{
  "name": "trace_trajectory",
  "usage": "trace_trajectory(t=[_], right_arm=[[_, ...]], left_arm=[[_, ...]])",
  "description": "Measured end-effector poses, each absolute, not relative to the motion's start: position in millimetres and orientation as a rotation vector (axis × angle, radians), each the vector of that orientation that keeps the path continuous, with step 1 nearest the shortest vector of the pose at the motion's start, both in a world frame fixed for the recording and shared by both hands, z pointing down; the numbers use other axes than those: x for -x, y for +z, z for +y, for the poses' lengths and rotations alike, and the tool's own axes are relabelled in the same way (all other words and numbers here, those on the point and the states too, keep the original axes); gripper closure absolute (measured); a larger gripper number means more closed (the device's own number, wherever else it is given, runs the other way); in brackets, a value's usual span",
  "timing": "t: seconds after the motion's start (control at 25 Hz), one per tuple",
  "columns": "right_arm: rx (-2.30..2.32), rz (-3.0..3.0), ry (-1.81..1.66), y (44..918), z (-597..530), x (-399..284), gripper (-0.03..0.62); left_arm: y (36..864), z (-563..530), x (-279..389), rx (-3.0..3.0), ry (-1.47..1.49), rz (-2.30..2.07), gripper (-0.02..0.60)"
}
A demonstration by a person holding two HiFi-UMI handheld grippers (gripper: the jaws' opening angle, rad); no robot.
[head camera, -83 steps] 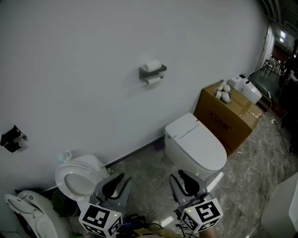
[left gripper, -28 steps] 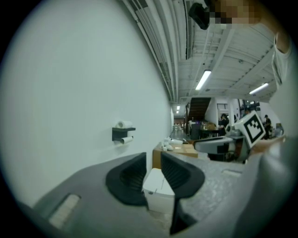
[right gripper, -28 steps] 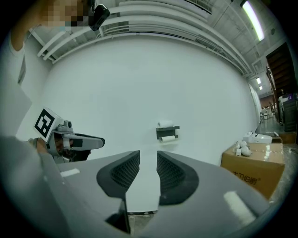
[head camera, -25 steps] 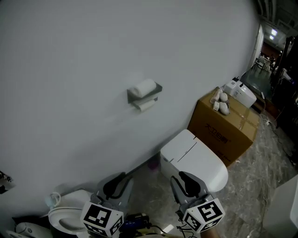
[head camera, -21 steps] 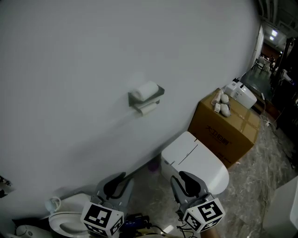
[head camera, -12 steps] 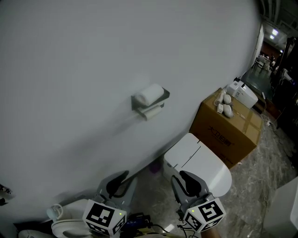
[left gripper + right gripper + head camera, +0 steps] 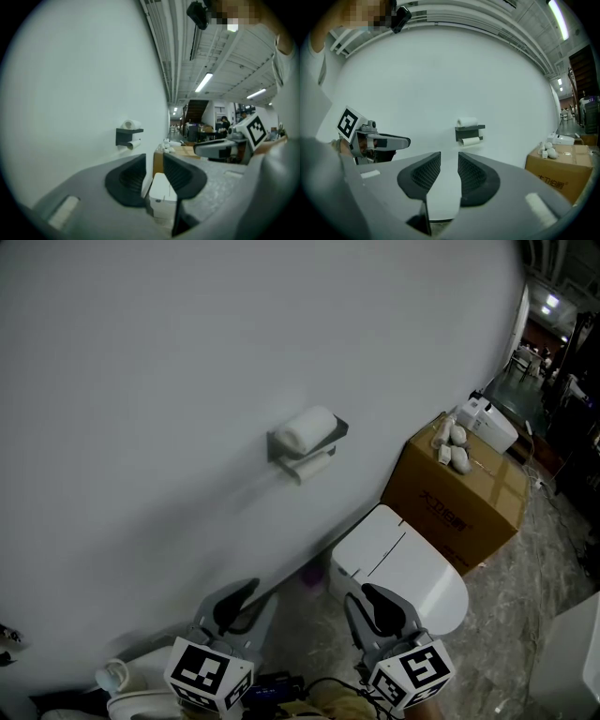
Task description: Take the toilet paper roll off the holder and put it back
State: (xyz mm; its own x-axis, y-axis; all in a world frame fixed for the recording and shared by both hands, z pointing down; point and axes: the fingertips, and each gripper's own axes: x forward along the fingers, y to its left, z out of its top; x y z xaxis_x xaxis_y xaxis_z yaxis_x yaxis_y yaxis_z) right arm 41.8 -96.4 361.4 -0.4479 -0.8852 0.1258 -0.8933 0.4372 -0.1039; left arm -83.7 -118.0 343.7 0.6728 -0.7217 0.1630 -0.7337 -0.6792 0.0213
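Alt text: a bare white wall seen from above, with a dark holder (image 7: 309, 448) mounted on it. One roll (image 7: 305, 430) lies on the holder's top shelf. A second roll (image 7: 316, 466) hangs on the bar just beneath (which of the two the task means cannot be told). Both are on the holder, untouched.

At the bottom edge, the left gripper (image 7: 236, 604) and right gripper (image 7: 380, 607) point roughly level toward the wall, well apart from the holder. The left gripper's jaws have just been opening and stand partly apart with nothing between them. The right gripper's jaws stand partly apart too, and are empty.

A white toilet (image 7: 398, 568) sits below the holder, with a cardboard box (image 7: 459, 493) beside it.

This looks like the approach, before any grasp. The next move likely calls for bringing one gripper up to roll height with its jaws spread wider than the roll, then closing on the roll and lifting it clear.
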Motion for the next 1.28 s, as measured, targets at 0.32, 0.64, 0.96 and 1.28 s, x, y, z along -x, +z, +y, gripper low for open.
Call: trace_trajectory(t=[0.32,0.64,0.96,1.28], right_arm=[[-1.621,-2.609,0.248,367,-108,-41,0.493],[-1.598,-2.632,0.232,365,-133,-45,0.493],[-1.582,-2.650,0.229,363,-166,-52,0.493],[-1.559,-2.659,0.236,362,-196,-63,0.493]], left_arm=[[341,-137,84,-2.808,0.210,-1.215,0.468],[333,-165,78,-2.830,0.210,-1.244,0.456],[328,-201,64,-2.840,0.212,-1.241,0.447],[318,-240,44,-2.855,0.213,-1.248,0.414]])
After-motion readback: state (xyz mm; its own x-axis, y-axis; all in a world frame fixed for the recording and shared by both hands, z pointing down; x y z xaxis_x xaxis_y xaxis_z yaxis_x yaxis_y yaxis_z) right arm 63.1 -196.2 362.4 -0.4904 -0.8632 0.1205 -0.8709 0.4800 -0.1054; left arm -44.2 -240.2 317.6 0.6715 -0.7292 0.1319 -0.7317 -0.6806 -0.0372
